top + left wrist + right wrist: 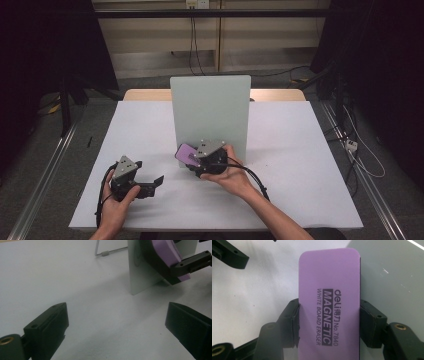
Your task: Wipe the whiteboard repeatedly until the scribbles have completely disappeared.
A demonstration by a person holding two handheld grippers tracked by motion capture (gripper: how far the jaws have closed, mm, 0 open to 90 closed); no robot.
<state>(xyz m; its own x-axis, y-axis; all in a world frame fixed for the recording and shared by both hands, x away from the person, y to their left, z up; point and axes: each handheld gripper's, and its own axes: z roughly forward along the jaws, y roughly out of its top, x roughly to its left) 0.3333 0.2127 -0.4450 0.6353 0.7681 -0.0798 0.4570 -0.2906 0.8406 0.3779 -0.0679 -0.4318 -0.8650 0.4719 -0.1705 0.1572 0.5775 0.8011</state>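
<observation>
The purple whiteboard eraser (329, 305) is clamped between the jaws of the right gripper (329, 322), one pad pressed against each long edge, with the printed face turned up toward the right gripper view. The words "MAGNETIC WHITE BOARD ERASER" can be read along its length there. In the high view the right gripper (192, 159) is seen just below the middle of the counter (300, 165), held in the right hand (227, 172), and the eraser (186, 152) juts out from it toward ten o'clock, lifted off the counter surface. Directly behind it, at twelve o'clock, the pale upright whiteboard (210, 107) is stood on the counter; the eraser is seen right by the board's lower left corner, though whether they touch cannot be told.

Over at eight o'clock from the eraser, the left gripper (159, 179) is held low in the left hand (117, 200), pointed toward three o'clock. In the left gripper view its jaws are spread wide apart with nothing between them but bare counter. Beyond them, at one o'clock in that view, the eraser (166, 252) is seen edge-on, purple top over a dark underside, pinched by a jaw of the right gripper in front of the whiteboard (140, 275). A wire stand leg (105, 253) is seen behind the board.
</observation>
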